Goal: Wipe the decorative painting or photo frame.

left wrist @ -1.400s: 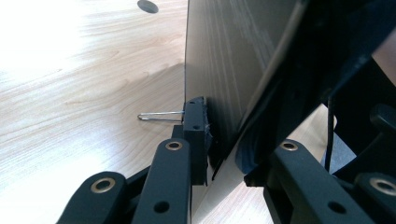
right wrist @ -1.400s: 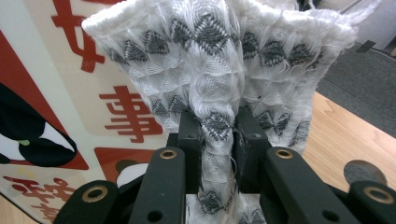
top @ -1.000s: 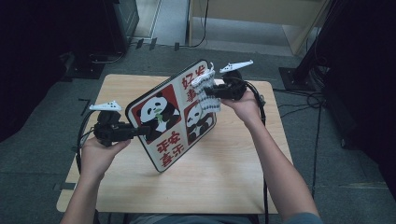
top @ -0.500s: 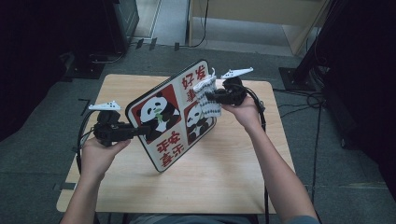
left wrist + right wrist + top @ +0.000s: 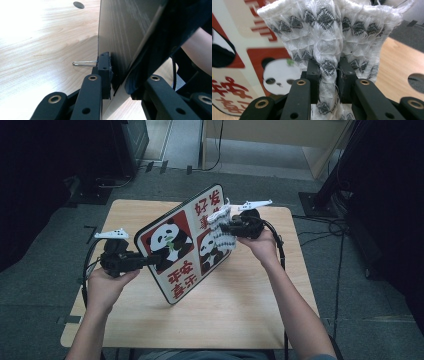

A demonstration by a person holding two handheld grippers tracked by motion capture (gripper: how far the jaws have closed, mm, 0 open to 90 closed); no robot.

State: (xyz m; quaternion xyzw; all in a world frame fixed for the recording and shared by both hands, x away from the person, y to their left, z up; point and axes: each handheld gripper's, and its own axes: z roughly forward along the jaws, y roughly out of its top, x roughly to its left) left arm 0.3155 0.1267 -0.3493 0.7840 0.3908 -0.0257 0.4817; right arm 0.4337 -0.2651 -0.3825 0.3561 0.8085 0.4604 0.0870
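My left claw is clenched on the near left edge of the board, one jaw on each face; in the left gripper view its edge runs up between my jaws. The board stands tilted on its lower corner on the tabletop, panda side facing me. Farther off, my right claw grips a white cloth with grey diamonds, bunched between the jaws and touching the board's right part. Both forearms reach forward, hands raised above the tabletop.
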